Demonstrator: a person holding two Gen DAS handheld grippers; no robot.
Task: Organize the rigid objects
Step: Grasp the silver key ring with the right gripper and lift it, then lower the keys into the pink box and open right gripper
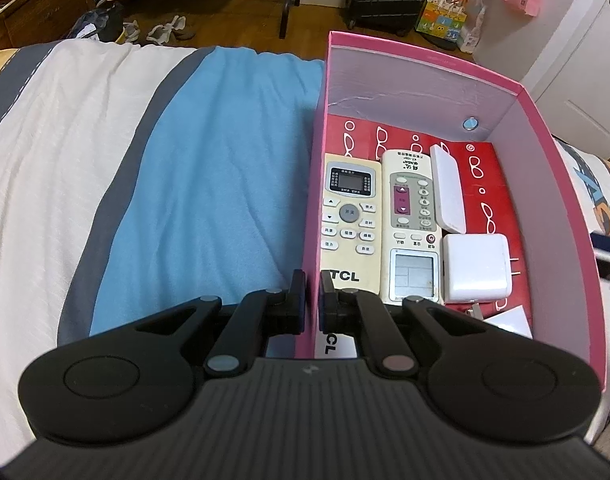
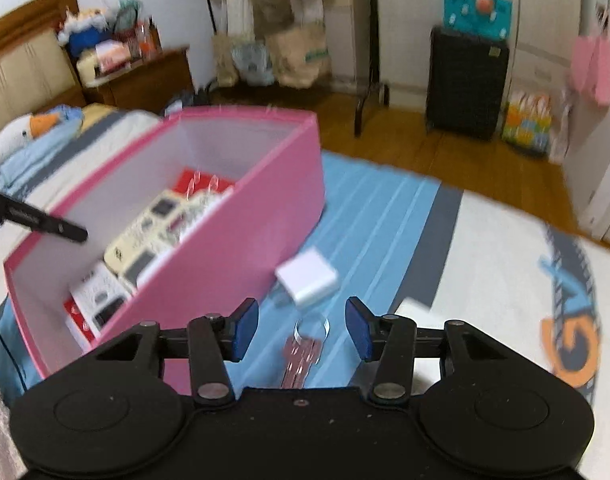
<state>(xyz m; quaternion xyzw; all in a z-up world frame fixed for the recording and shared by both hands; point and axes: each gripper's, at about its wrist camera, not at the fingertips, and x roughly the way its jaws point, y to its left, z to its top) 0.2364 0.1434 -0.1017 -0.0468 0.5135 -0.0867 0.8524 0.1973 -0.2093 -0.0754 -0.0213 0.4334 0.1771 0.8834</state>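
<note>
A pink box [image 1: 425, 60] stands on the bed with two remotes in it, a cream TCL remote [image 1: 351, 220] and a white remote [image 1: 411, 220]. A flat white case [image 1: 447, 188] and a white plug charger [image 1: 477, 268] lie beside them. My left gripper [image 1: 313, 296] is shut on the box's near left wall. My right gripper [image 2: 303, 330] hangs open to the right of the pink box [image 2: 241, 248], with nothing pressed by its pads. Under it lies a small pink and clear item [image 2: 301, 360]; just beyond it is another white charger [image 2: 308, 280].
The bed has a blue blanket [image 1: 209, 200] and a white and grey cover [image 1: 57, 160]. Another white object [image 2: 415, 308] lies right of the right gripper. Beyond the bed's edge are a wooden floor, a black suitcase [image 2: 467, 80] and a clothes rack [image 2: 369, 92].
</note>
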